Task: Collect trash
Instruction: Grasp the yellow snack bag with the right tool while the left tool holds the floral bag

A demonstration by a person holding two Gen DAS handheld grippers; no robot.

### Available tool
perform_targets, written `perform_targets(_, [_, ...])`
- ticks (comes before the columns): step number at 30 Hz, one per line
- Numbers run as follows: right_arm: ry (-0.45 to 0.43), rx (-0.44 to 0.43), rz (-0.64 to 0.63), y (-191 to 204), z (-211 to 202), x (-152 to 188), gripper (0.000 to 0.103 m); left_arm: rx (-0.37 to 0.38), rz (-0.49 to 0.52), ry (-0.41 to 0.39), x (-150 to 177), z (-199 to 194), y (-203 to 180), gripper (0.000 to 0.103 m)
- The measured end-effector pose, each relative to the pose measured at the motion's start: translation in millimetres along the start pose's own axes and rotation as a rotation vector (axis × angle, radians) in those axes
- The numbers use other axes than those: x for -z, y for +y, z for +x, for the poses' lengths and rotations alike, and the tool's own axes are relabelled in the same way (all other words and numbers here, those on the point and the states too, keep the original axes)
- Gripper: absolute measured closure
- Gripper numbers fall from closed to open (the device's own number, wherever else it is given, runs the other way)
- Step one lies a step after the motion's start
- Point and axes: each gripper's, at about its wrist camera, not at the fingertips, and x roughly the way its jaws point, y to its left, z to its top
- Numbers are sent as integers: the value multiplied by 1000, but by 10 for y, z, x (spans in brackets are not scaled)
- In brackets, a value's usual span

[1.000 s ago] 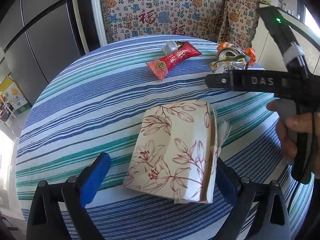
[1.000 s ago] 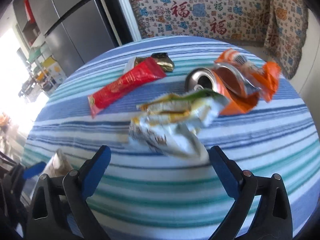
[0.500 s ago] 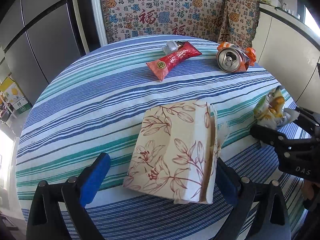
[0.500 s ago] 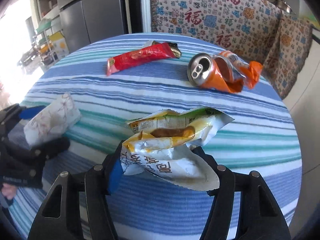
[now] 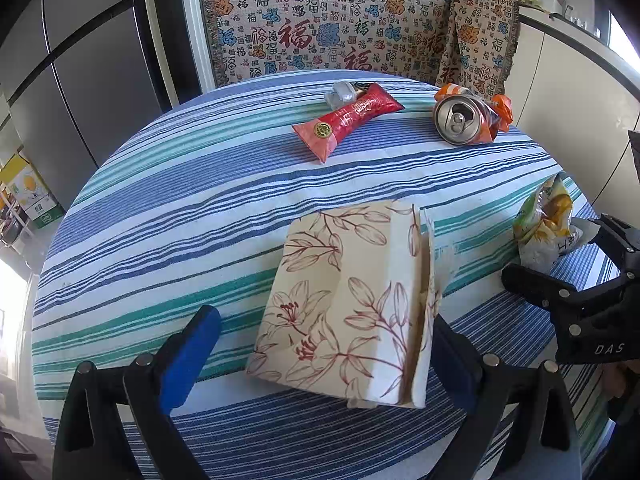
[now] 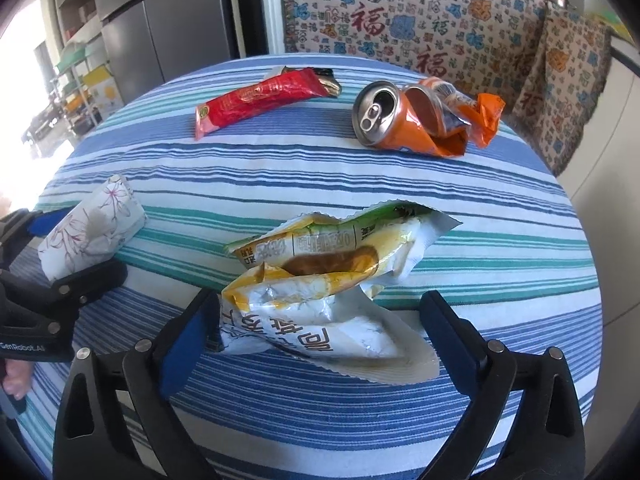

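Note:
A crinkled yellow-and-white snack bag (image 6: 320, 280) lies on the striped tablecloth between the jaws of my right gripper (image 6: 318, 302), which are opening; the left pad is at the bag's edge, the right pad is apart from it. The bag (image 5: 544, 224) and right gripper (image 5: 560, 250) also show at the right edge of the left wrist view. My left gripper (image 5: 322, 320) stands open around a floral paper pack (image 5: 352, 304), its left pad well clear. Farther back lie a red wrapper (image 5: 348, 120) and a crushed orange can (image 5: 460, 120).
The round table (image 5: 180, 200) has a blue, teal and white striped cloth. A small silver wrapper (image 5: 342, 94) lies behind the red one. A patterned bench cover (image 5: 320, 28) stands behind the table, grey cabinet doors (image 5: 80, 80) to the left, and white cupboards (image 5: 580, 92) to the right.
The snack bag has come from beside the can to the table's near right side. My right gripper's jaws narrowed on it half a second ago and now stand wide. The left gripper kept still.

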Motion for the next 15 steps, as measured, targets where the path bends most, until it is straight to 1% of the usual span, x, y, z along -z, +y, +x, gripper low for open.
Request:
perform_targets(4, [2, -1, -1, 16, -11, 24, 1, 0, 0, 0, -8, 2, 6, 3])
perform_targets(15, [4, -3, -1, 19, -17, 22, 1, -1, -1, 0, -3, -3, 2, 3])
